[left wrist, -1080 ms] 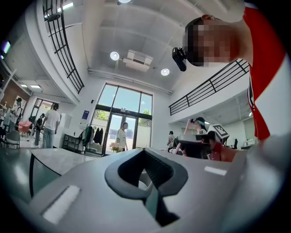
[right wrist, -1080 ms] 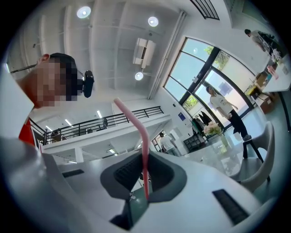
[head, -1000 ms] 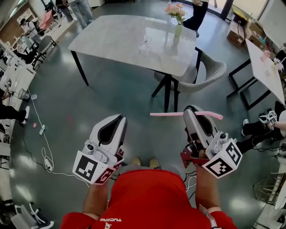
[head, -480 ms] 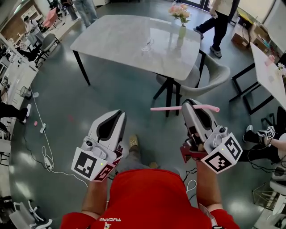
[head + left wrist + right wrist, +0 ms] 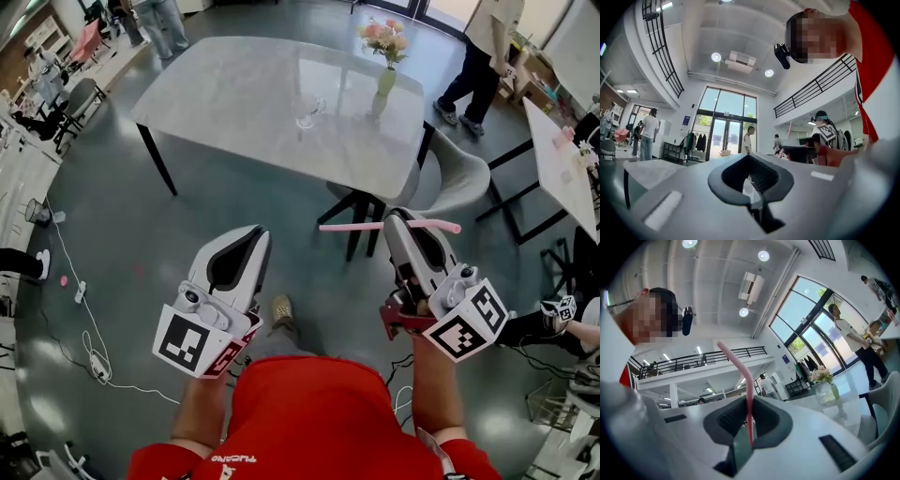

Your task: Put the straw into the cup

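A clear glass cup [image 5: 306,111] stands on the grey marble table [image 5: 234,89] ahead of me, far from both grippers. My right gripper [image 5: 400,221] is shut on a pink straw [image 5: 356,226], which lies crosswise at its tips, sticking out to both sides. In the right gripper view the pink straw [image 5: 748,394] rises from between the closed jaws of the right gripper [image 5: 749,437] and bends left at its top. My left gripper [image 5: 253,234] is held level beside it over the floor, shut with nothing in it. The left gripper view shows the left gripper [image 5: 757,206] with no object in its jaws.
A vase of pink flowers [image 5: 386,75] stands on the table right of the cup. A grey chair [image 5: 455,173] sits at the table's near right corner. A person [image 5: 483,52] stands beyond it. Another white table [image 5: 558,159] is at the right; cables [image 5: 89,319] cross the floor at the left.
Both grippers have moved forward together toward the marble table, which now sits closer. The straw stays in the right gripper. The person at the far right has walked farther right.
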Demonstrator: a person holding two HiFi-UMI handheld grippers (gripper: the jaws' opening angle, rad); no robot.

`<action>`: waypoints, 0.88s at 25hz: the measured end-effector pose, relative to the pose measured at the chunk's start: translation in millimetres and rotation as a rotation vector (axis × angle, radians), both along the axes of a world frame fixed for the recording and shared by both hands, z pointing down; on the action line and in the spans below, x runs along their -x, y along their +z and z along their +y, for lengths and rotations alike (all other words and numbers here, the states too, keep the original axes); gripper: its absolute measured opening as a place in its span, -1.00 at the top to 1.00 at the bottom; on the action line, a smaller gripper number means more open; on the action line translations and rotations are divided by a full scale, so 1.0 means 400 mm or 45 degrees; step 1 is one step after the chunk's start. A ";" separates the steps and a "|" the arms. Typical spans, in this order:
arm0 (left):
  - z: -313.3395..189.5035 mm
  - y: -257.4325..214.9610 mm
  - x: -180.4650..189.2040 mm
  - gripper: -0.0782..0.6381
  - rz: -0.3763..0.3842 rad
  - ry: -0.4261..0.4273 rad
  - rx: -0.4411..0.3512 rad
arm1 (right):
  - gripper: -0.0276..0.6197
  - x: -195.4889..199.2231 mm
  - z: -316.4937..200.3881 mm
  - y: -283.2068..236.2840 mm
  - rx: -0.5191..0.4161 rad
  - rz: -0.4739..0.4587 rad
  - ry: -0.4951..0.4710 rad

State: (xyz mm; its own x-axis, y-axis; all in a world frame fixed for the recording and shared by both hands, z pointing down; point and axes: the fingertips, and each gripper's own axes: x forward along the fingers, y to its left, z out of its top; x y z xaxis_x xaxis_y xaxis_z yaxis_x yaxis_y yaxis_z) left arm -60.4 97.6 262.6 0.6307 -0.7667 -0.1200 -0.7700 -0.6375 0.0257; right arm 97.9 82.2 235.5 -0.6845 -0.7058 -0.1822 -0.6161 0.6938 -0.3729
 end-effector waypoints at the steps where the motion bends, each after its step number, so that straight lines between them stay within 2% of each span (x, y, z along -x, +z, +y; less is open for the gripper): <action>1: -0.029 0.002 0.012 0.76 -0.003 0.011 0.003 | 0.83 0.012 -0.028 0.001 0.004 0.001 0.011; 11: -0.283 0.012 0.107 0.76 -0.002 0.107 0.019 | 0.83 0.120 -0.272 0.010 0.027 0.027 0.095; 22: -0.437 0.024 0.199 0.76 0.002 0.184 0.033 | 0.83 0.217 -0.435 0.041 0.051 0.093 0.189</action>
State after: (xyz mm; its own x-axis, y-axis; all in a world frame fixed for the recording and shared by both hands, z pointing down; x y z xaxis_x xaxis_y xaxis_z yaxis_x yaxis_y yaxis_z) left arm -140.1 -77.3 272.3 0.7348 -0.6705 -0.1027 -0.6700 -0.7411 0.0446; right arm 11.0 -91.6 252.0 -0.5828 -0.8057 -0.1056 -0.7371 0.5788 -0.3487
